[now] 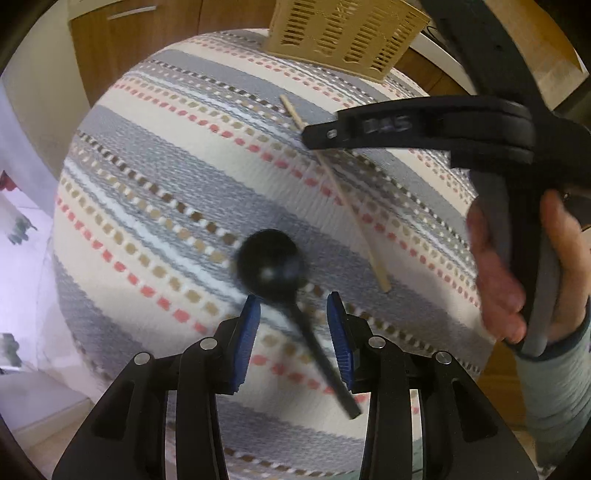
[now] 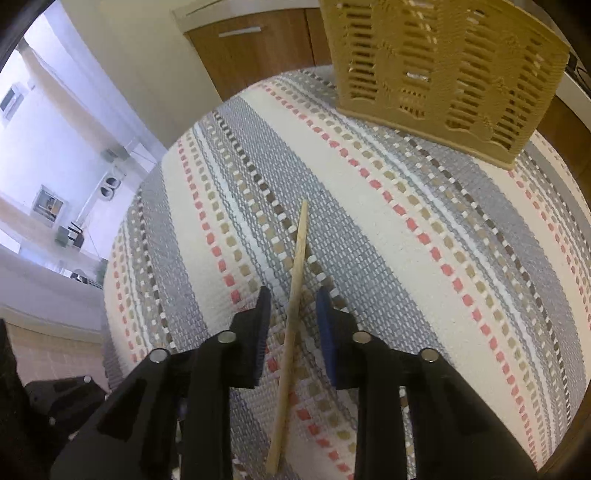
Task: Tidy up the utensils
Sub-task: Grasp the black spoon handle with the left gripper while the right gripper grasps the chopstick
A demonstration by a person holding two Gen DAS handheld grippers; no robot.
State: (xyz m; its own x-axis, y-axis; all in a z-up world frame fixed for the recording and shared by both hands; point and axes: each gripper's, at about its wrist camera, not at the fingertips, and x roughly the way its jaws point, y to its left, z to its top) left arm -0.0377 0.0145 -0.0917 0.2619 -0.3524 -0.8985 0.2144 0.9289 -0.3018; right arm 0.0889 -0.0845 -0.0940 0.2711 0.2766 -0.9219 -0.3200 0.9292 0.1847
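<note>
A black plastic spoon (image 1: 284,291) lies on the striped cloth, bowl away from me, its handle running between the open jaws of my left gripper (image 1: 293,317). A wooden chopstick (image 1: 343,199) lies to its right; in the right wrist view the chopstick (image 2: 291,317) runs between the open jaws of my right gripper (image 2: 291,314), untouched by the pads. The right gripper also shows in the left wrist view (image 1: 321,136) over the chopstick's far part. A tan slotted utensil basket (image 2: 439,70) stands at the far side of the table; it shows in the left wrist view too (image 1: 340,33).
The round table carries a striped woven cloth (image 2: 406,221). Wooden cabinets (image 2: 258,48) stand behind it. The table edge drops off to the left toward a pale floor (image 1: 26,258).
</note>
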